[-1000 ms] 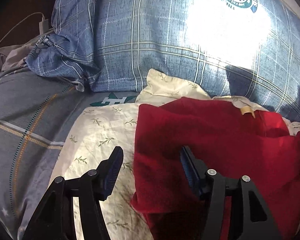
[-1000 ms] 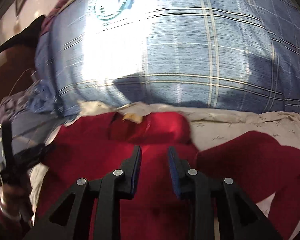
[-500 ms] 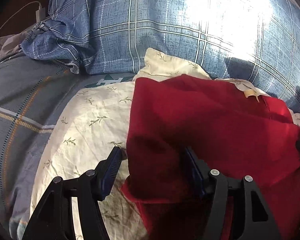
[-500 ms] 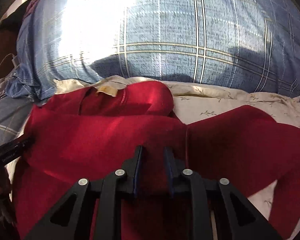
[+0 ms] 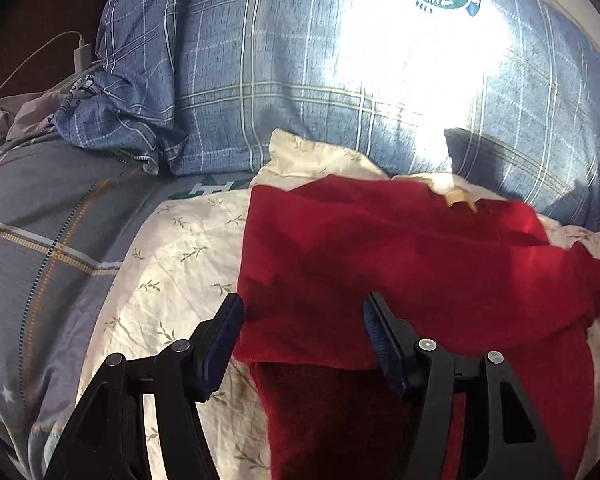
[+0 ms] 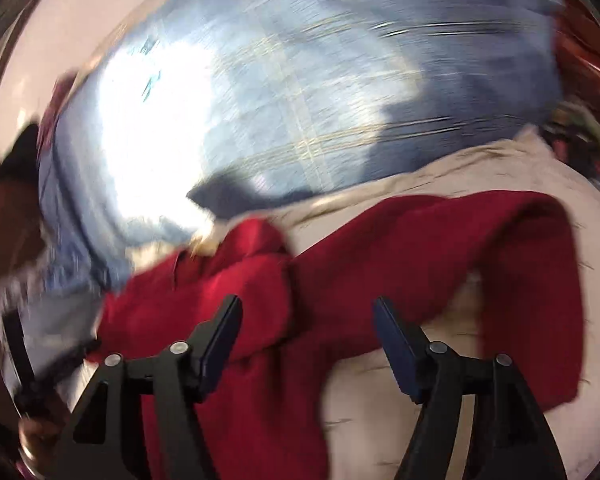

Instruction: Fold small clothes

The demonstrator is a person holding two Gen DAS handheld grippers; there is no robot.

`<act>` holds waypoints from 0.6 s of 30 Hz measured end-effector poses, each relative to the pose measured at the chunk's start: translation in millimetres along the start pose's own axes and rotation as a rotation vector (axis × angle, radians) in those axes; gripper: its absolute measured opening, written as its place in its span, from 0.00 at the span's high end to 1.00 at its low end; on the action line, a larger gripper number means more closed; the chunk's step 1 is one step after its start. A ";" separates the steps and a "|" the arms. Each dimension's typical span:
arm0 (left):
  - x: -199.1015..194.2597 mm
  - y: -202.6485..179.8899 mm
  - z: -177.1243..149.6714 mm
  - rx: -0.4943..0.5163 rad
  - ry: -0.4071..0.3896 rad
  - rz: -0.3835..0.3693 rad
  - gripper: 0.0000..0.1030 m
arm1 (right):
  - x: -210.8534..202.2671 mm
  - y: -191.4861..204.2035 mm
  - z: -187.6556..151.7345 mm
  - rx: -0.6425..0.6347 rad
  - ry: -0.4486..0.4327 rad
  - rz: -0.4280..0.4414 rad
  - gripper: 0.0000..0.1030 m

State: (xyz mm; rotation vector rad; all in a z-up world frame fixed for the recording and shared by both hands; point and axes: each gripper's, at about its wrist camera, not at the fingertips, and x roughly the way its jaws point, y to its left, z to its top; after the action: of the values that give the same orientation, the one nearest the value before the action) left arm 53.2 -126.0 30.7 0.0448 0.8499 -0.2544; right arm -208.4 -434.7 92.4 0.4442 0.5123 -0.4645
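We've got the red top [image 5: 400, 264] spread on the cream floral cloth [image 5: 180, 264], w/ the plaid pillow [image 5: 300, 80] at 12 o'clock. One side's folded over; its sleeve [image 6: 500, 248] trails toward 3 o'clock. Our right claw [image 6: 306, 340] has just been opening, nothing between its jaws now. Left claw [image 5: 302, 344] gapes above the folded edge, not pinching. Next, prob.: grab the sleeve, fold it in.

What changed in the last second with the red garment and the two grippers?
The right gripper has just opened its jaws, letting go of the red knitted garment, and its view has swung sideways into blur. The left gripper stayed open over the garment's folded edge. The garment stays on the cream leaf-print cloth.
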 end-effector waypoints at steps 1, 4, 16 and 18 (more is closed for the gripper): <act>-3.7 -2.2 -0.7 0.001 -0.002 -0.005 0.40 | -7.9 -22.0 6.1 0.085 -0.026 -0.007 0.30; -9.5 -9.5 -2.9 0.010 -0.001 -0.027 0.40 | -7.0 -69.1 20.6 0.285 -0.039 -0.014 0.25; -8.9 -6.6 -3.2 0.020 0.020 0.015 0.40 | 29.0 -168.5 52.7 0.630 -0.082 -0.038 0.95; -11.1 -2.1 -1.3 0.013 0.007 0.022 0.40 | 4.1 -160.7 62.2 0.547 -0.160 -0.090 0.95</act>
State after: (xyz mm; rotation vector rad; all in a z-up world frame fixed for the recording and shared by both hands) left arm 44.8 -125.6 38.3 0.0673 0.8543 -0.2396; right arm -266.7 -596.9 93.3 0.9028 0.2444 -0.7246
